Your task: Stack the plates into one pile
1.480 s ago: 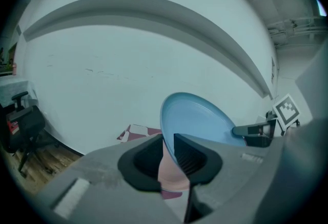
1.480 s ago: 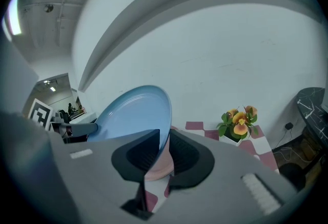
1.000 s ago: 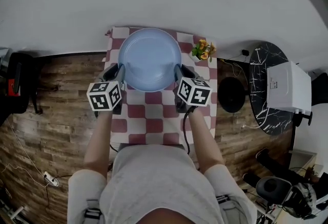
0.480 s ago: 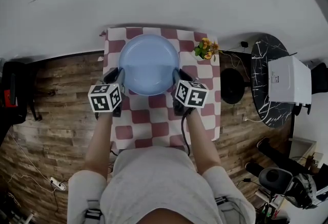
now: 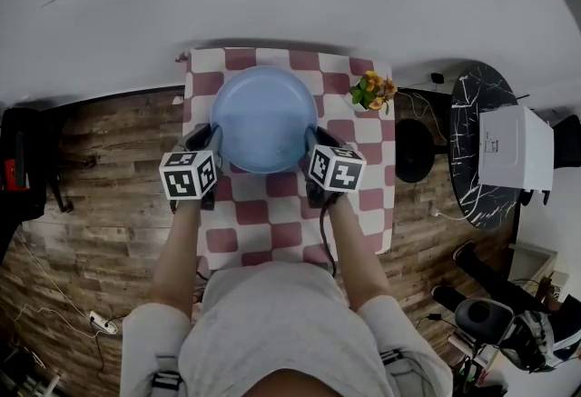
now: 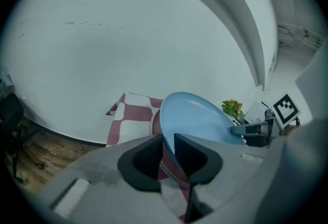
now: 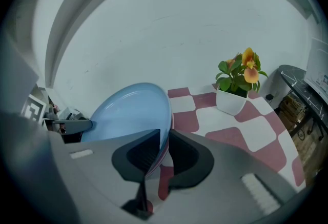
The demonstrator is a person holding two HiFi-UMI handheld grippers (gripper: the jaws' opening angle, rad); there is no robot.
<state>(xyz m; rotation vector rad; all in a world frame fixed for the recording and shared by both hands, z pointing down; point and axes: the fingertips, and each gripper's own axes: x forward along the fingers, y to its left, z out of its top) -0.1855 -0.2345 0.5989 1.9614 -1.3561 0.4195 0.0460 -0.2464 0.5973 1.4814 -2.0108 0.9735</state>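
A pale blue plate [image 5: 263,118] hangs over the far half of the red-and-white checked table [image 5: 272,213]. My left gripper [image 5: 211,136] is shut on its left rim and my right gripper [image 5: 316,139] on its right rim. In the left gripper view the plate [image 6: 200,120] runs between the jaws of the left gripper [image 6: 168,148], with the pads pressing on its rim. The right gripper view shows the plate [image 7: 133,113] pinched the same way by the right gripper [image 7: 163,148]. A reddish edge [image 6: 154,124] peeks out under the plate; I cannot tell what it is.
A small white pot of orange flowers [image 5: 372,93] stands on the table's far right corner, close to the plate's right side. Right of the table are a black marble side table [image 5: 472,195] and a white box [image 5: 516,150]. A white wall lies behind.
Both grippers have sunk toward the table with the blue plate held between them. The plate looks smaller and closer to the checked cloth than before.
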